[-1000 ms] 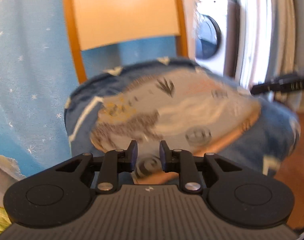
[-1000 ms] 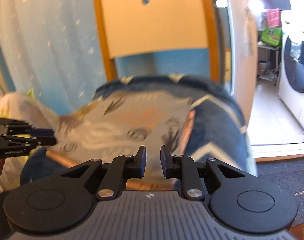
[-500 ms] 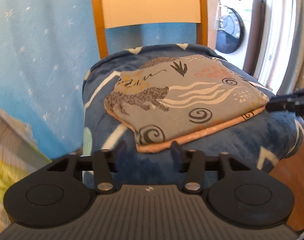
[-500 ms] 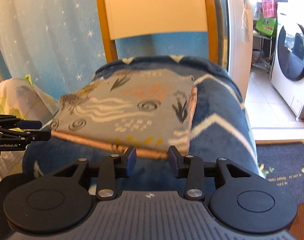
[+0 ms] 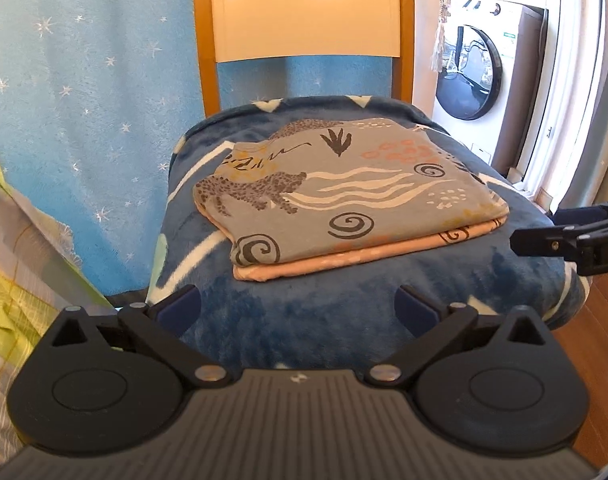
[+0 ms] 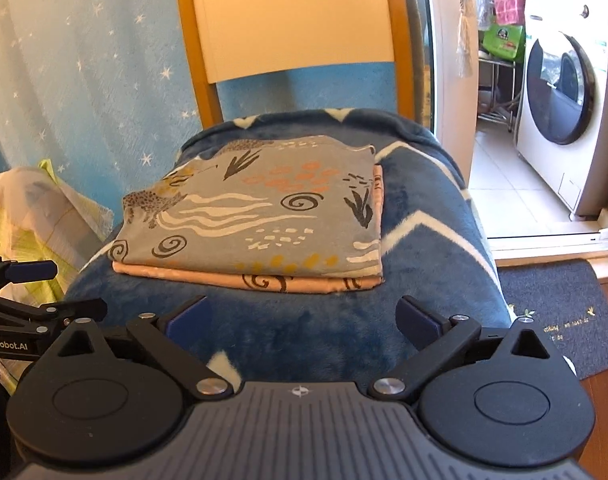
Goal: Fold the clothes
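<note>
— Where is the garment?

— The folded garment (image 5: 344, 200) sits in the middle of my left view, a flat grey rectangle printed with leopards, spirals and white waves, its peach underside showing along the near edge. It lies on a blue blanket (image 5: 332, 312) that covers the seat of a wooden chair (image 5: 308, 8), whose pale back fills the top centre. In my right view the same garment (image 6: 256, 216) lies centre frame, square to me, on that blanket (image 6: 424, 208).

— And your claws?

— My left claw (image 5: 298, 304) is at the bottom of its frame, fingers spread wide and gripping nothing, short of the garment's near edge and over the blanket's front. My right claw (image 6: 302, 316) is spread just as wide, empty too, low in its own frame. I see my right claw's tips at the right edge of the left view, beside the blanket, clear of the cloth.

— What is around?

— A light blue starred curtain (image 5: 84, 80) fills the upper left. A yellow-green checked cloth (image 5: 20, 280) lies at the lower left. A washing machine (image 6: 564, 92) stands in the doorway at the upper right, and a dark mat (image 6: 560, 312) lies on the floor at the lower right.
</note>
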`<state>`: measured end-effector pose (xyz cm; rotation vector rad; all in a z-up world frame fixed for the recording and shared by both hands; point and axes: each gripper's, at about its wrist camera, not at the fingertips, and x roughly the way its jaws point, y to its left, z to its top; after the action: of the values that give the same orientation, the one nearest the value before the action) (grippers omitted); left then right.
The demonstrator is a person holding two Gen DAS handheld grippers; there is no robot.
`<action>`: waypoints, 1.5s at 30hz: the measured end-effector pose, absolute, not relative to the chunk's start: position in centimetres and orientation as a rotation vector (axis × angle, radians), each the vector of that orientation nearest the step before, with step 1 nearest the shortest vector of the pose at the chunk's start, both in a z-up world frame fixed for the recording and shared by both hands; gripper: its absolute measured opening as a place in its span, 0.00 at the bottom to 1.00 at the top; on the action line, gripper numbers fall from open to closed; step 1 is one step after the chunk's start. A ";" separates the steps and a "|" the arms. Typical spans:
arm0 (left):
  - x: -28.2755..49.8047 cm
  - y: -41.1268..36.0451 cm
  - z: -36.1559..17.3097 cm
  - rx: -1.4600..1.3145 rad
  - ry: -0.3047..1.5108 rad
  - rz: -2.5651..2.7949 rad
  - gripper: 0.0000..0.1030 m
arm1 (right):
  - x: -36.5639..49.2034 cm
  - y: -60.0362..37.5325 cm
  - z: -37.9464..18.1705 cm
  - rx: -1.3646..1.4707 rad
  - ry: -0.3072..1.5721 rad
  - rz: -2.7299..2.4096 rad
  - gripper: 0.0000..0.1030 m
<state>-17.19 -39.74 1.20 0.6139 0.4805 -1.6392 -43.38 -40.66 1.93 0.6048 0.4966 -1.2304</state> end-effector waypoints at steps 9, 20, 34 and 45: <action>-17.6 -38.2 1.9 0.555 0.453 -1.633 0.99 | -43.2 -39.9 2.0 0.603 0.521 -1.277 0.98; -18.1 -36.9 3.0 0.561 0.427 -1.646 0.99 | -43.4 -38.9 2.8 0.608 0.520 -1.300 1.00; -19.4 -35.3 5.6 0.562 0.395 -1.608 0.99 | -42.7 -36.8 4.9 0.614 0.519 -1.241 1.00; -19.7 -34.0 7.2 0.534 0.434 -1.586 0.99 | -42.5 -34.9 7.2 0.597 0.496 -1.236 1.00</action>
<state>-19.66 -34.03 7.24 0.5345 0.4341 -1.5864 -42.52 -34.91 7.22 0.5968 0.4956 -1.2364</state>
